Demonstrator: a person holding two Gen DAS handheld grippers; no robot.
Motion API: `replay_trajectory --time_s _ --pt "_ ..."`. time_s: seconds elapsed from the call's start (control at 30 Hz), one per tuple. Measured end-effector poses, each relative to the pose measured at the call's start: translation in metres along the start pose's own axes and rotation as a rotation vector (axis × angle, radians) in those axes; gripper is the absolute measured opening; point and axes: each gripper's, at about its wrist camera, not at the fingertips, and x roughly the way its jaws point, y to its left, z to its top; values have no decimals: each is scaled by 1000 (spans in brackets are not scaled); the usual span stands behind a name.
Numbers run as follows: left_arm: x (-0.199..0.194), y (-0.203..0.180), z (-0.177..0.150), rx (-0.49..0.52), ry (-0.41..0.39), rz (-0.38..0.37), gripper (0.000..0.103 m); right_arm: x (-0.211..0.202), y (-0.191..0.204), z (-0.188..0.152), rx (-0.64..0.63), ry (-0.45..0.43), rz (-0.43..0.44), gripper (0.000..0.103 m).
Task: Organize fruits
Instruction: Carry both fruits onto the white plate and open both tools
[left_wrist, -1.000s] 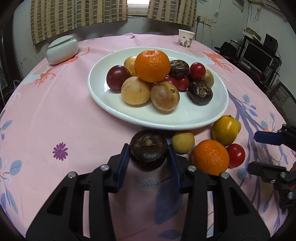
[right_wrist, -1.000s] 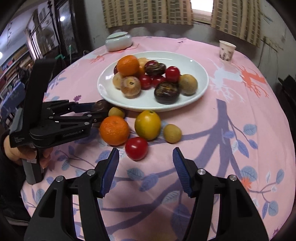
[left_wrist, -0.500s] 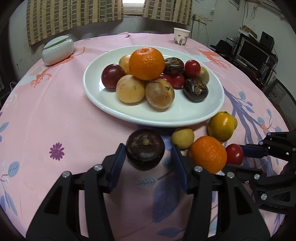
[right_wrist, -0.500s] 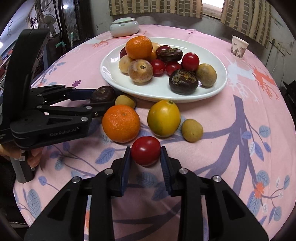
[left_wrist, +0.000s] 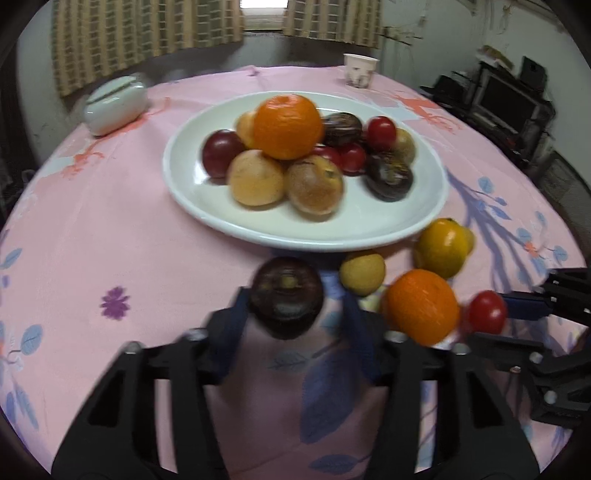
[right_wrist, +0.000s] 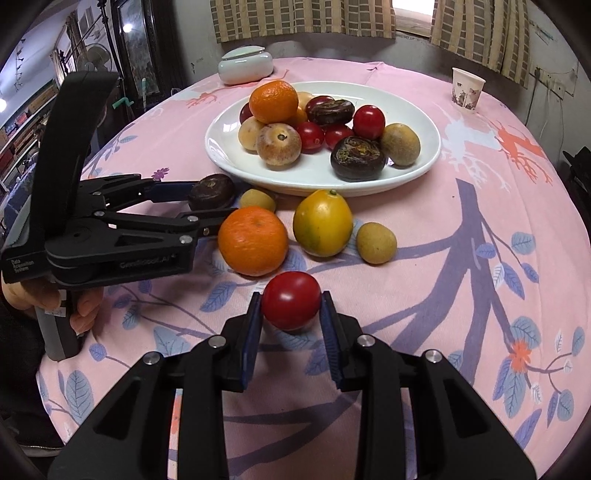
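Observation:
A white plate (left_wrist: 428, 218) (right_wrist: 424, 168) holds several fruits, an orange on top. My left gripper (left_wrist: 291, 306) (right_wrist: 212, 201) is shut on a dark purple fruit (left_wrist: 286, 297) (right_wrist: 211, 191) just in front of the plate's near rim. My right gripper (right_wrist: 291, 314) (left_wrist: 498, 317) is shut on a red tomato (right_wrist: 291, 300) (left_wrist: 487, 312). On the cloth between us lie an orange (right_wrist: 252, 240) (left_wrist: 421, 306), a yellow-green citrus (right_wrist: 323, 222) (left_wrist: 441, 248) and two small yellowish fruits (right_wrist: 376, 242) (right_wrist: 257, 199).
A pink flowered tablecloth (right_wrist: 480, 240) covers the round table. A white lidded dish (right_wrist: 245, 64) (left_wrist: 114, 103) and a paper cup (right_wrist: 466, 89) (left_wrist: 359, 70) stand at the far side. Curtains and furniture lie beyond the table edge.
My right gripper moved in and closed on the red tomato. My left gripper has lifted slightly toward the plate with the dark purple fruit held.

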Motion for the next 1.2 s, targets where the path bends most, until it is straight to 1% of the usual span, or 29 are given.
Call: replay_trajectory --time_s 0.07,0.13,0.23,0.33,0.5,0.67,0.77,0.93,1.07,1.2 --pt "-1 4 0 -23 1 -20 42 -2 0 -1 4 -3 -1 32" --pt "-3 3 0 -15 11 -13 41 -4 -1 -1 8 -8 -2 32" --pt "-12 0 2 -16 11 -31 41 -12 -2 -2 12 -25 -6 32" --pt "-33 -2 6 -12 -29 -8 41 -23 -6 1 18 -51 -13 32" --pt "-71 -3 19 -2 -106 -16 41 -47 -13 16 19 -120 -39 32" --pt "-86 -5 43 16 -153 -27 42 -61 -15 43 1 -198 -41 32" --pt "-76 -5 56 19 -148 -30 42 -53 -14 63 -22 -204 -24 32" --pt "-43 4 66 -10 -92 -36 42 -15 -11 91 -50 -134 -10 32" --pt "-25 13 70 -9 -60 -24 42 7 -10 103 -62 -98 2 32" --pt "-14 18 76 -2 -52 -16 42 24 -13 111 -62 -72 2 32"
